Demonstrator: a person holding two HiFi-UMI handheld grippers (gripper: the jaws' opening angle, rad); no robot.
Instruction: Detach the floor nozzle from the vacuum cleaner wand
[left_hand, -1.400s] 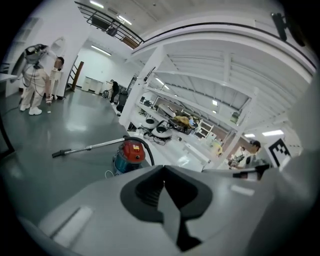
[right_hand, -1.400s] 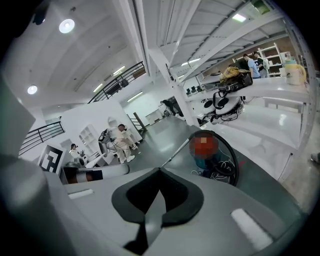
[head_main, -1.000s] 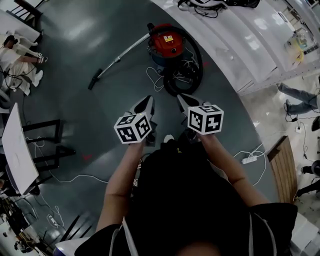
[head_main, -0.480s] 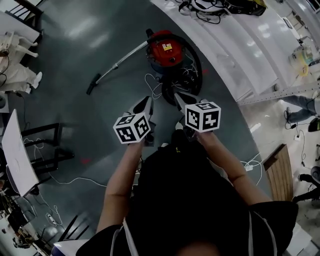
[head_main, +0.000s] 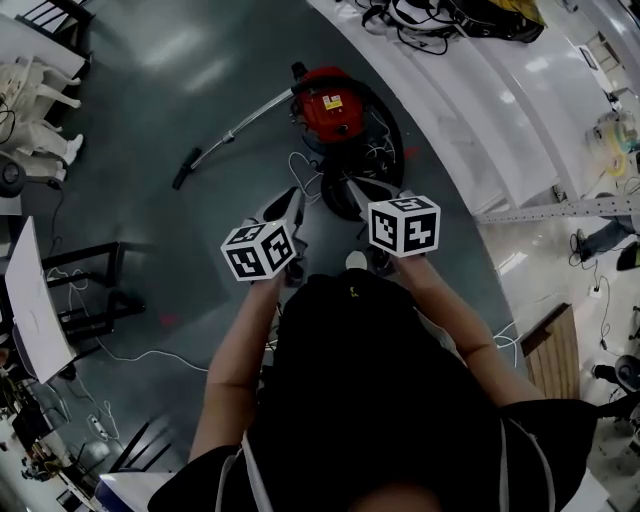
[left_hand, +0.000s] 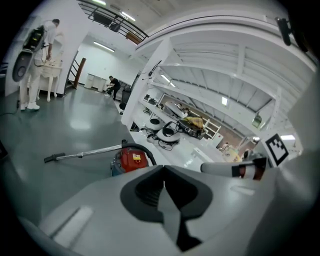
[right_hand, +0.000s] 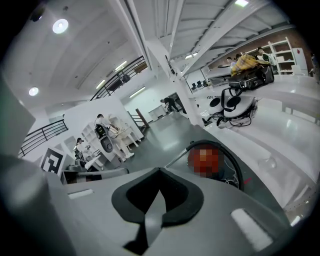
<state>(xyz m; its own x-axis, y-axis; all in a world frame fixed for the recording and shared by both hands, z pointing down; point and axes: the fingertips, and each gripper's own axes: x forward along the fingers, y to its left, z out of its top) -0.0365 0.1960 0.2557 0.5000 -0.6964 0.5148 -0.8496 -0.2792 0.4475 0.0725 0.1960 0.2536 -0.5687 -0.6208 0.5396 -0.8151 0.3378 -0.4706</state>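
A red vacuum cleaner (head_main: 330, 103) stands on the grey floor ahead of me. Its metal wand (head_main: 235, 125) runs left and down to the dark floor nozzle (head_main: 186, 168), which rests on the floor. The black hose (head_main: 385, 135) loops round the body. My left gripper (head_main: 293, 198) and right gripper (head_main: 352, 188) are side by side, both shut and empty, short of the cleaner and touching nothing. In the left gripper view the red cleaner (left_hand: 131, 160), wand (left_hand: 95, 151) and nozzle (left_hand: 54, 158) lie beyond the shut left gripper (left_hand: 163, 169). The right gripper (right_hand: 159, 171) sees the hose (right_hand: 234, 167).
White cables (head_main: 305, 165) trail on the floor beside the cleaner. A long white counter (head_main: 470, 90) curves along the right, with bags and gear on it. Black chair frames (head_main: 85, 285) and a white board (head_main: 35, 300) stand at left. People in white (left_hand: 37, 65) stand far off.
Both grippers have moved forward toward the vacuum cleaner, which now lies closer to them in the head view. Both stay shut.
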